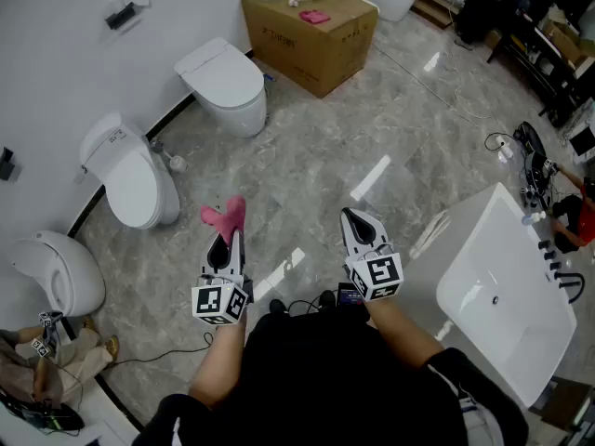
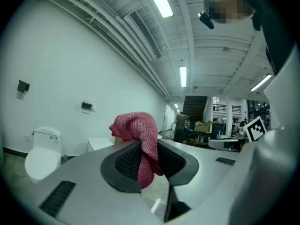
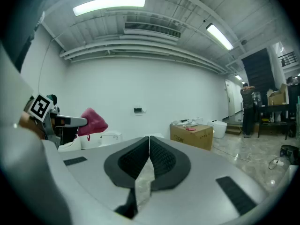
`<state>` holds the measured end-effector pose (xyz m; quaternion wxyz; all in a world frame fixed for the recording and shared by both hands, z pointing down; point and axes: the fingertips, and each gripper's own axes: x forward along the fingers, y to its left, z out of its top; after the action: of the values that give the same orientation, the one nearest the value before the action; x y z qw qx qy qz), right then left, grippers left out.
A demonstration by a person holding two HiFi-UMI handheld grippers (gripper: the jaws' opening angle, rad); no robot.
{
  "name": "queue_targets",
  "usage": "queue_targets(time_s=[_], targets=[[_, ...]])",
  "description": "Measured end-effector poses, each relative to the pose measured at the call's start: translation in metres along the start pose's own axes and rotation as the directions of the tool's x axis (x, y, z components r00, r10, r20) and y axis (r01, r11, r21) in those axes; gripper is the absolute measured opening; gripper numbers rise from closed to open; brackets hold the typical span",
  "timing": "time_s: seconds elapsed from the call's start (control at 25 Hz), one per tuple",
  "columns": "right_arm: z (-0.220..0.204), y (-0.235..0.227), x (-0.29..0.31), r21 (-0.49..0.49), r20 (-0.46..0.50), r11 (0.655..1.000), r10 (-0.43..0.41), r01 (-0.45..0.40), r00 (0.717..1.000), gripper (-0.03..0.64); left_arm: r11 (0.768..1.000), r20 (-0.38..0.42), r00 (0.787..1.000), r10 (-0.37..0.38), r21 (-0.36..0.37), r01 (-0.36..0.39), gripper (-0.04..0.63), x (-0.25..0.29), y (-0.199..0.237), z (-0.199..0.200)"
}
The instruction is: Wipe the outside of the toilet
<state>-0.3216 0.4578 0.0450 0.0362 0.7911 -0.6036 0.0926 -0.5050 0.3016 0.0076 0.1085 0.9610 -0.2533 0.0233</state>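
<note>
Right, three toilets stand in a row along the wall at the left. The nearest toilet (image 1: 58, 277) is by the person's left elbow, the middle toilet (image 1: 130, 177) is ahead and to the left, and the far toilet (image 1: 223, 80) sits just before a cardboard box (image 1: 311, 28). None is touched yet, and I cannot tell which one is meant.

The left gripper (image 1: 229, 238) hangs over bare floor, well apart from any porcelain. Its jaws are pinched on a pink cloth (image 2: 140, 144). Only one fold sits between the pads, and the bulk bunches up above the tips.

The right gripper (image 1: 351, 219) hovers beside it, also over floor. Its jaws are pressed together with nothing between them (image 3: 149, 146).

At the far right a white washbasin (image 1: 507, 286) rests on the floor.

Judgement: wiping has not begun; the approach comes first.

Risks:
- The thin hold may let the cloth drag free once it rubs on the bowl.
- If the bunched part folds away, the bare jaw tips could meet the glaze.
- A thin black cable (image 1: 149, 355) trails on the floor near the person's left side and could catch a foot during a step toward the wall.
</note>
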Motion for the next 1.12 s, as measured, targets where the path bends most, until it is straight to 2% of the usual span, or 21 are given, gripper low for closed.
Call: queue_targets(time_s=[0.16,0.28,0.52,0.8,0.96,1.12], targets=[[0.012,-0.006,0.004,-0.001,-0.013,1.000,-0.005,0.005,1.000,0.034,1.000,0.027,0.999,0.020,0.020,-0.020,0.101,-0.003,0.006,0.011],[0.022,-0.009,0.007,-0.002,0.004,1.000,-0.002,0.002,1.000,0.034,1.000,0.022,1.000,-0.002,0.027,0.002,0.103,0.000,0.003,0.011],[0.035,-0.029,0.000,-0.017,0.071,0.999,0.031,-0.030,0.997,0.035,0.999,0.001,0.999,-0.033,-0.012,0.033,0.103,0.014,-0.007,-0.001],[0.020,-0.087,-0.008,-0.012,0.033,0.999,0.051,-0.051,0.998,0.035,0.999,0.018,0.999,-0.042,0.006,0.041,0.103,0.050,-0.048,-0.001],[0.006,-0.104,0.000,0.055,0.020,0.996,0.063,-0.064,0.998,0.035,0.998,-0.022,0.998,-0.057,0.018,0.057,0.103,0.063,-0.059,-0.013],[-0.008,-0.116,0.028,0.080,-0.013,0.993,0.084,-0.083,0.996,0.035,0.998,-0.063,0.997,-0.052,-0.021,0.051,0.103,0.086,-0.048,-0.034]])
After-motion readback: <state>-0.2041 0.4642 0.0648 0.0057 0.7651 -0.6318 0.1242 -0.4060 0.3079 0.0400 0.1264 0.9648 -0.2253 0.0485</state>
